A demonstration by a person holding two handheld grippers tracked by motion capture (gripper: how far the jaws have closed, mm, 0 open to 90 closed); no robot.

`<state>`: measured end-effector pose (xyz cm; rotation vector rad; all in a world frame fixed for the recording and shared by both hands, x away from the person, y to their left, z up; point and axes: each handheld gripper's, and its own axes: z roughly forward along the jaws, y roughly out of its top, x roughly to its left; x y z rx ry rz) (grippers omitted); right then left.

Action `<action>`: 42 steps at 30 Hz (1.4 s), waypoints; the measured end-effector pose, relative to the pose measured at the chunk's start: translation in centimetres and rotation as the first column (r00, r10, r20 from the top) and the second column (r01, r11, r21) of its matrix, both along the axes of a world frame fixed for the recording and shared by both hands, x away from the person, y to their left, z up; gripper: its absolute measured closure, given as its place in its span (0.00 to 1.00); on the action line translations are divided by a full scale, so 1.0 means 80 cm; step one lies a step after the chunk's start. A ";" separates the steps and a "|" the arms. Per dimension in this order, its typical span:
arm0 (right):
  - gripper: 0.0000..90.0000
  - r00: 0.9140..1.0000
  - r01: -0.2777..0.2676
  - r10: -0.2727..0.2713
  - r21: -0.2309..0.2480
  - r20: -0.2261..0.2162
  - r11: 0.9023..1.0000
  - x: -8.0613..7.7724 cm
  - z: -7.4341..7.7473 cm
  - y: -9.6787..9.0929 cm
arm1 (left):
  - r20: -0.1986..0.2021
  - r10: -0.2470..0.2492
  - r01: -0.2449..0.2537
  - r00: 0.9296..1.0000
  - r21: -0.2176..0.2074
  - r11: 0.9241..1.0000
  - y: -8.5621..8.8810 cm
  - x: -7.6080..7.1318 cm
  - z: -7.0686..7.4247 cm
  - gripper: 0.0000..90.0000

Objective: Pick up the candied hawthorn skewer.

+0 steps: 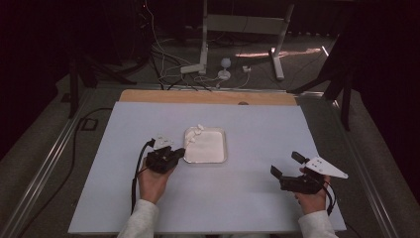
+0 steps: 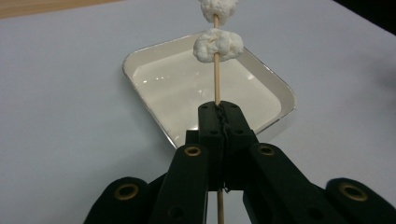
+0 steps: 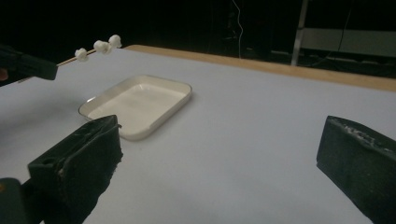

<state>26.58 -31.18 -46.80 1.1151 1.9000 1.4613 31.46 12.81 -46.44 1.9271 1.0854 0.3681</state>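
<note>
My left gripper is shut on a thin wooden skewer that carries white marshmallows. It holds the skewer above the near left corner of a shallow white tray, tip pointing away. In the right gripper view the skewer and its marshmallows hang above the tray, with the left gripper at the far left. My right gripper stands open over the bare table at the right, with nothing between its jaws.
The tray holds nothing. The white tabletop has a wooden strip along its far edge. Beyond it are a metal stand, cables and a dark floor.
</note>
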 end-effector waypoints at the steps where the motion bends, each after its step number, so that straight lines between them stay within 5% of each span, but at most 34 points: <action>1: 0.00 1.000 -0.003 0.003 -0.008 0.006 1.000 0.002 0.004 0.002 | 0.000 0.000 0.000 1.000 0.000 1.000 0.000 0.000 0.000 1.00; 13: 0.00 0.997 -0.055 0.057 -0.045 0.042 0.997 0.036 0.044 0.045 | 0.029 -0.014 0.014 0.999 -0.016 1.000 0.018 -0.015 0.003 1.00; 29: 0.01 0.987 -0.153 0.156 -0.066 0.042 0.986 0.083 0.069 0.121 | 0.045 -0.036 0.036 0.998 0.002 0.999 0.011 -0.022 0.004 1.00; 42: 0.29 0.982 -0.190 0.188 -0.097 -0.035 0.977 0.111 0.070 0.193 | 0.072 -0.052 0.050 0.996 0.030 0.998 0.005 -0.026 0.008 1.00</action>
